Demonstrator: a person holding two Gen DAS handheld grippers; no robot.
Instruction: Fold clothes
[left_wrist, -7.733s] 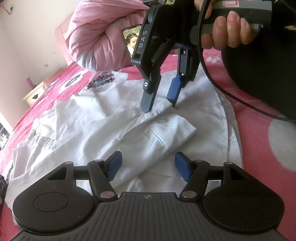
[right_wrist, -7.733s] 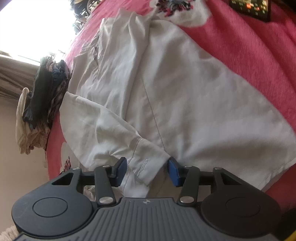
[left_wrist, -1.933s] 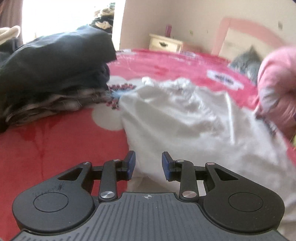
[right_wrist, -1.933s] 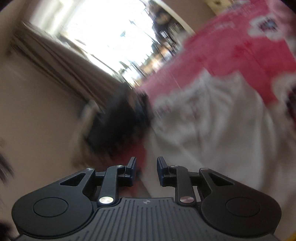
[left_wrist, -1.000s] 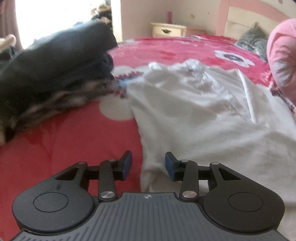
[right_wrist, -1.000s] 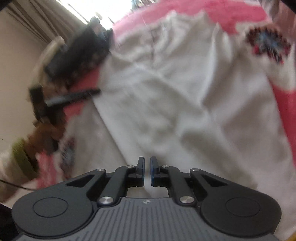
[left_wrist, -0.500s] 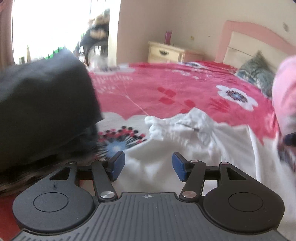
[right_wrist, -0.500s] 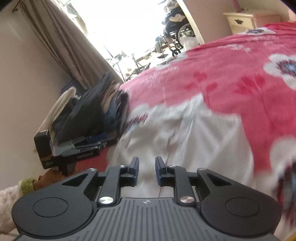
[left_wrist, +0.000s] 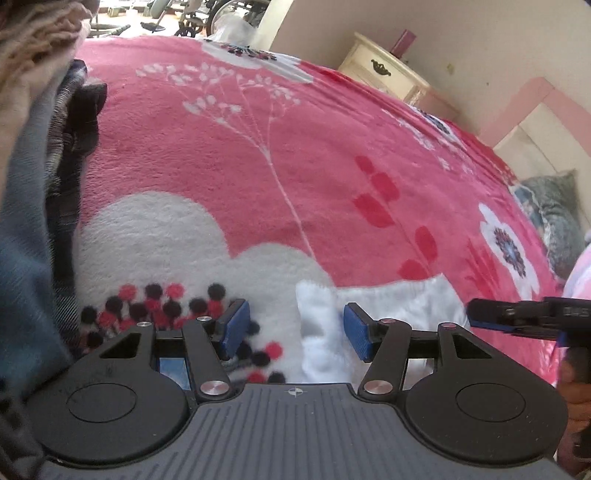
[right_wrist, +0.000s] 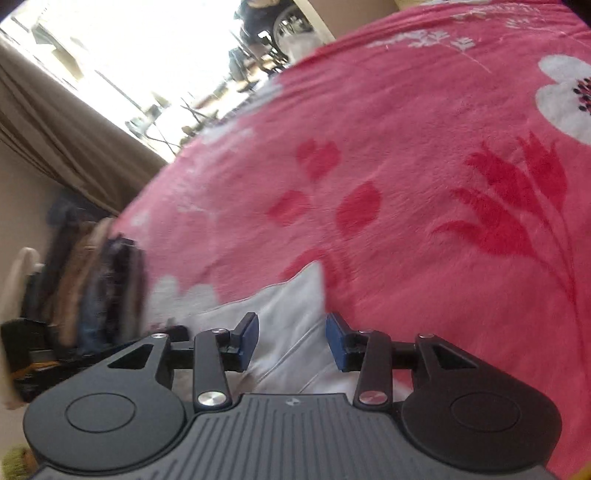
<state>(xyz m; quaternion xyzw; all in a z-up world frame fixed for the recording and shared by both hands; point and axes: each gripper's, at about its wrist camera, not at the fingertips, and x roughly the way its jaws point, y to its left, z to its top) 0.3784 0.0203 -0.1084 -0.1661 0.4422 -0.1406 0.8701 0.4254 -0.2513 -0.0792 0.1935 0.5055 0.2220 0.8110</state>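
Both jaws apart: left hand-held gripper and right hand-held gripper each straddle the white shirt's edge (unclamped), bed toward 12 o'clock.

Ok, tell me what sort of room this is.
Most likely a bedroom: a pink flowered blanket covers a bed, a cream nightstand stands by the wall, and a pink headboard with a pillow sits at the far end.
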